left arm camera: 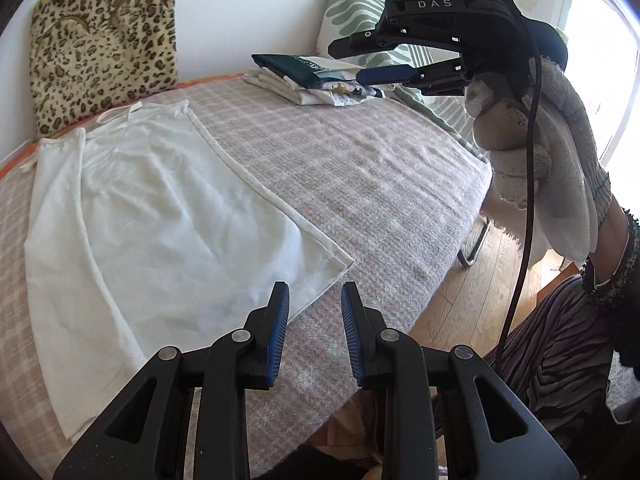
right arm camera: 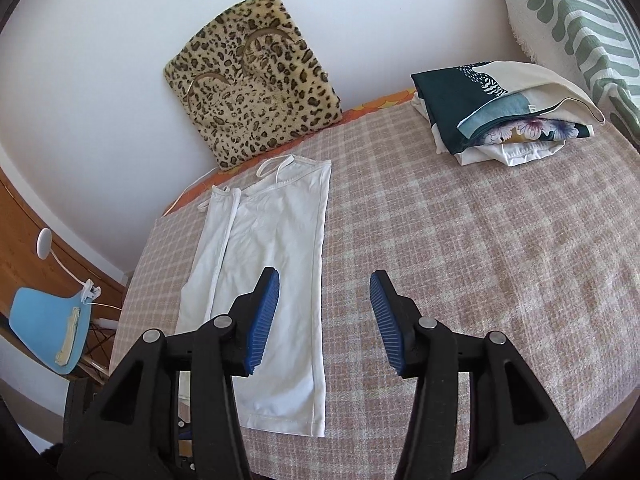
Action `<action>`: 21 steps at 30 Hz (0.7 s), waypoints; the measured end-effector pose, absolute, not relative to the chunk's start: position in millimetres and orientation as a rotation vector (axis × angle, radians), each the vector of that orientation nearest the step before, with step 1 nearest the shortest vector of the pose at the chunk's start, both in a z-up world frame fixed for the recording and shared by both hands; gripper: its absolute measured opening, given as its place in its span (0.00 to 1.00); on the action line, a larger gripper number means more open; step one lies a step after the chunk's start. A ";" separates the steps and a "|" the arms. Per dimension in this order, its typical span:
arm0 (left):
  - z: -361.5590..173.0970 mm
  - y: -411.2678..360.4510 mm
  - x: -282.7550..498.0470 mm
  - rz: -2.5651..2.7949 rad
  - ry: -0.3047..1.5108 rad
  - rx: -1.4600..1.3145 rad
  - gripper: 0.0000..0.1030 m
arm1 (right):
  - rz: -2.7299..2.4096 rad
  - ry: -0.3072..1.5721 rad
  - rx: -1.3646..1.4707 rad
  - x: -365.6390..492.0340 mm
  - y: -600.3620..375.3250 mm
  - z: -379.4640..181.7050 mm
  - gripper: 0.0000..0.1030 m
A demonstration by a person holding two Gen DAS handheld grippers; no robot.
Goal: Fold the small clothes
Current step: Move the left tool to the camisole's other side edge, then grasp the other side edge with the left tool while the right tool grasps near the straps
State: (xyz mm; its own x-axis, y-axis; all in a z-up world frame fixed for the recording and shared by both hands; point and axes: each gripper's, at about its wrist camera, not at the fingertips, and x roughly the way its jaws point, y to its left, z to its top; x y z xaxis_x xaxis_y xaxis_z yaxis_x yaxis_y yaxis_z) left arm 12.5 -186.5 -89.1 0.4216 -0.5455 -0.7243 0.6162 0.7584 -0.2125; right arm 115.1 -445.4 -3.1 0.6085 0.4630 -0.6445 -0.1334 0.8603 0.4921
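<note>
Jaws of both grippers stand spread with nothing between them: the left gripper (left arm camera: 315,316) shows a narrow gap, the right gripper (right arm camera: 325,316) a wider one. No pad touches cloth.

A white top (left arm camera: 160,216) lies flat on the bed (left arm camera: 360,168), already folded lengthwise into a long strip, straps at the far end and hem at the near end. In the left view its near corner sits just ahead and left of the jaws; in the right view the strip runs under and beyond the left jaw, hem close below.

My judgement is that the crosswise fold comes next. To do it well, each gripper should pinch one corner of the same end, taking all layers together so the folded-in side does not slip out. Lift both corners evenly, carry them over the strip toward the other end, and lay edge on edge before letting go. Keeping the cloth taut between the two grippers should prevent a wrinkle across the middle. The thin straps could trail out; tucking them inside the fold would leave a tidier packet.

Both grippers point forward and down at the bed. From the left view, the right gripper hangs high above the bed, held in a gloved hand (left arm camera: 536,148), near a stack (left arm camera: 320,80) of folded clothes well beyond the jaws.
</note>
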 end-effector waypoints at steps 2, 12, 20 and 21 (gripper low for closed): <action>-93.9 -202.2 12.3 -0.752 0.883 0.105 0.24 | 0.348 0.849 0.440 116.0 -455.9 -3.3 0.49; -118.5 -249.4 25.2 -0.664 0.906 0.254 0.24 | 0.341 0.888 0.490 123.1 -484.0 -18.6 0.49; -123.0 -248.1 37.9 -0.620 0.898 0.185 0.16 | 0.409 0.925 0.436 159.2 -469.2 -20.9 0.49; -123.9 -246.3 39.8 -0.609 0.897 0.174 0.13 | 0.421 0.934 0.423 169.5 -464.7 -22.9 0.49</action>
